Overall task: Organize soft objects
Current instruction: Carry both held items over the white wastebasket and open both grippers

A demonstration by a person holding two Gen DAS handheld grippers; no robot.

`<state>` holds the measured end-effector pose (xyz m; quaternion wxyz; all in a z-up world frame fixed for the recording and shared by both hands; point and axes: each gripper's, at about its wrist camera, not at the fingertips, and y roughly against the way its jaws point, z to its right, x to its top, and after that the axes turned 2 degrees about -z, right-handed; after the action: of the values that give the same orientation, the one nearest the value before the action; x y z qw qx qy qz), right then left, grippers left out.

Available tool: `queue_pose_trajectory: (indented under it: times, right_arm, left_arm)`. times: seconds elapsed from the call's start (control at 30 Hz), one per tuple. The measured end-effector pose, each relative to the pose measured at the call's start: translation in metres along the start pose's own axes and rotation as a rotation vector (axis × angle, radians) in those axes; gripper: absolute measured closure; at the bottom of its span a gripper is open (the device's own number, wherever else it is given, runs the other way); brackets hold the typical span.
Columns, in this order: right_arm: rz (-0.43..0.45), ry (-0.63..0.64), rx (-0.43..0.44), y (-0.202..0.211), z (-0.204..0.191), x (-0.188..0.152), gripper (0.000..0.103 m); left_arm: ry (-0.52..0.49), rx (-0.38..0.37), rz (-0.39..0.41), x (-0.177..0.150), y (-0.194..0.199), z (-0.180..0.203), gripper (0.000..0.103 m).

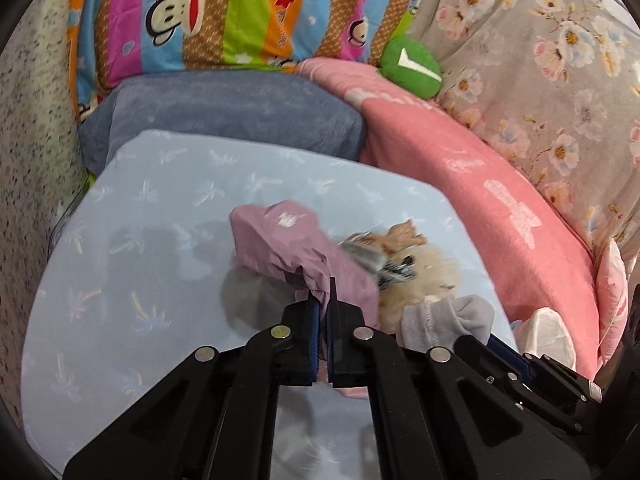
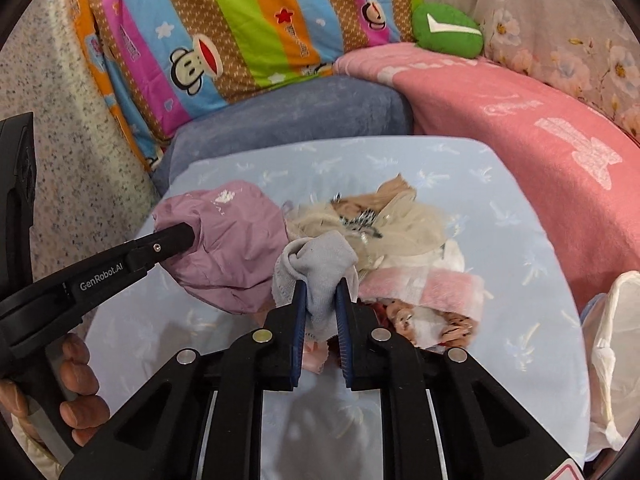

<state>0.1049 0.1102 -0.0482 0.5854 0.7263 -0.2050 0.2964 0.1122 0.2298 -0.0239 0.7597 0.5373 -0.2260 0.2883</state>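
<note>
Nearest, the right hand-held gripper (image 2: 320, 300) pinches a grey sock (image 2: 316, 268) between its blue pads. To its left, the left hand-held gripper (image 1: 323, 300) is pressed together on a fold of mauve cloth (image 1: 280, 240). Both pieces lift from a small heap with a cream fluffy toy (image 2: 400, 224) and pink fabric (image 2: 424, 284), lying mid-way across the pale blue sheet (image 2: 500, 240). Far off, a green cushion (image 2: 444, 32) rests on a pink blanket (image 2: 520, 120).
</note>
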Motion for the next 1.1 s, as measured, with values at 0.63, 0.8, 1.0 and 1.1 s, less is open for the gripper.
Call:
queue_pose_trajectory:
  times: [0.63,0.8,1.0,1.1]
  right_arm:
    - [0.261,-0.185,-0.157,0.146,0.124,0.001,0.09]
    - [0.284,-0.281,-0.23,0.169,0.179,-0.022,0.09]
    - [0.292,-0.38,-0.31,0.189,0.237,-0.048,0.089]
    - [0.292,-0.425,-0.346,0.197,0.263,-0.063,0.089]
  left_arm:
    - [-0.224,-0.214,0.115,0.008,0.058,0.164,0.101]
    - [-0.293,-0.28,0.08,-0.003,0.05,0.219,0.101]
    - [-0.386,-0.363,0.036,-0.023,0.037,0.285,0.101]
    - [-0.426,-0.4,0.0,-0.035,0.027,0.316,0.101]
